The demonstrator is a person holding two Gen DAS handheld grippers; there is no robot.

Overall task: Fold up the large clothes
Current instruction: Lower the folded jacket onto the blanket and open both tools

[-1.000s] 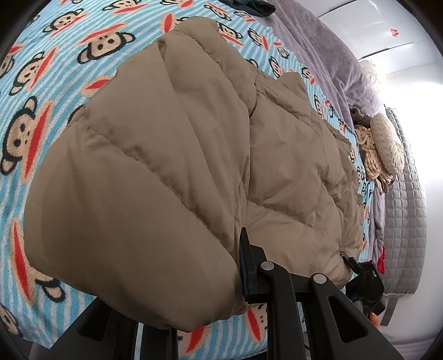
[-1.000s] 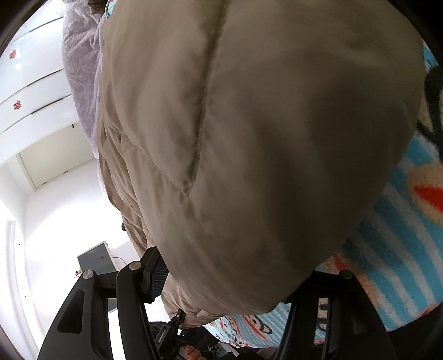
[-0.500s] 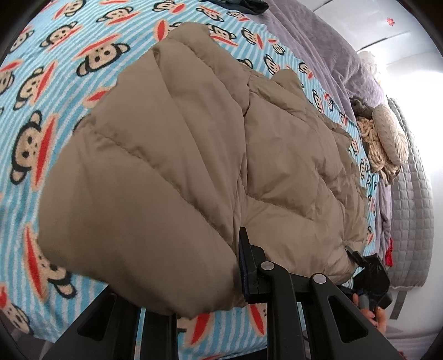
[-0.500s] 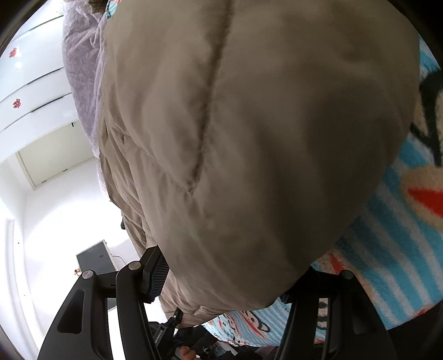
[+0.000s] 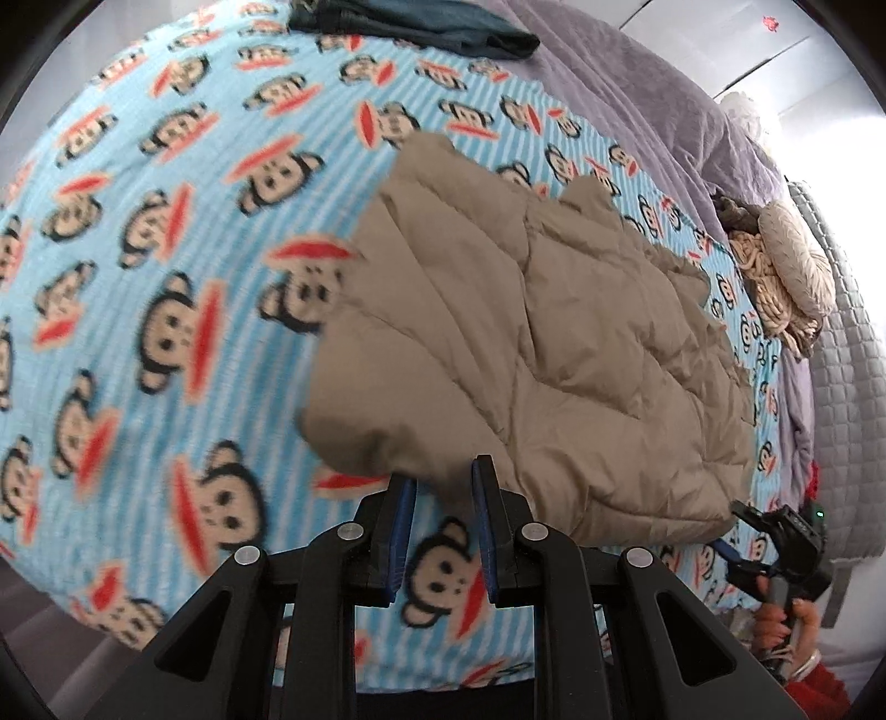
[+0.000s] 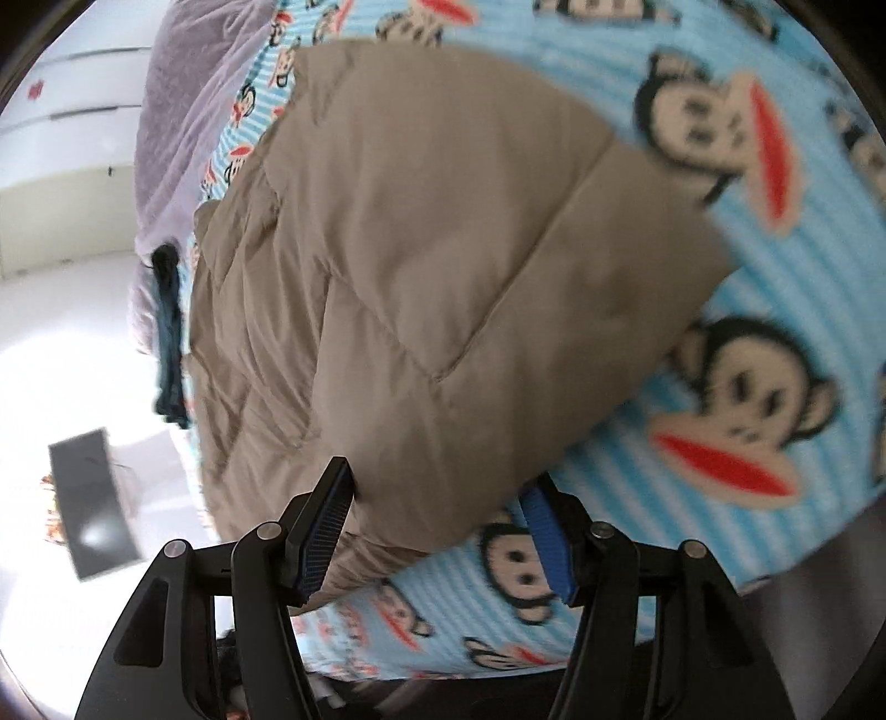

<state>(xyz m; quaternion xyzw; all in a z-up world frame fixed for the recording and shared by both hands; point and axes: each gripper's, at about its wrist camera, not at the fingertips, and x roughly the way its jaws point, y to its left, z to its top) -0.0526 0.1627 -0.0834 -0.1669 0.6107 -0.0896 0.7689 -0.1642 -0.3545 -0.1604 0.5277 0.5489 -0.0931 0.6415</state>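
A tan quilted puffer jacket (image 5: pixel 554 354) lies folded on a blue bed sheet with a monkey print (image 5: pixel 166 277). My left gripper (image 5: pixel 443 487) is open at the jacket's near edge, with only sheet between its blue pads (image 5: pixel 401 531). In the right wrist view the jacket (image 6: pixel 432 266) fills the middle. My right gripper (image 6: pixel 437 493) is open wide and the jacket's near edge bulges between its pads without being pinched. The right gripper also shows in the left wrist view (image 5: pixel 775 548), at the jacket's other near corner.
A dark teal garment (image 5: pixel 421 27) lies at the far end of the bed. A purple blanket (image 5: pixel 637 88) runs along the far side, with a knitted cushion (image 5: pixel 786 277) and a grey quilted cover (image 5: pixel 853 387). A dark screen (image 6: pixel 91 498) stands beyond the bed.
Both grippers have let go of the jacket and pulled back from it. The jacket now lies flat on the sheet, farther from both cameras.
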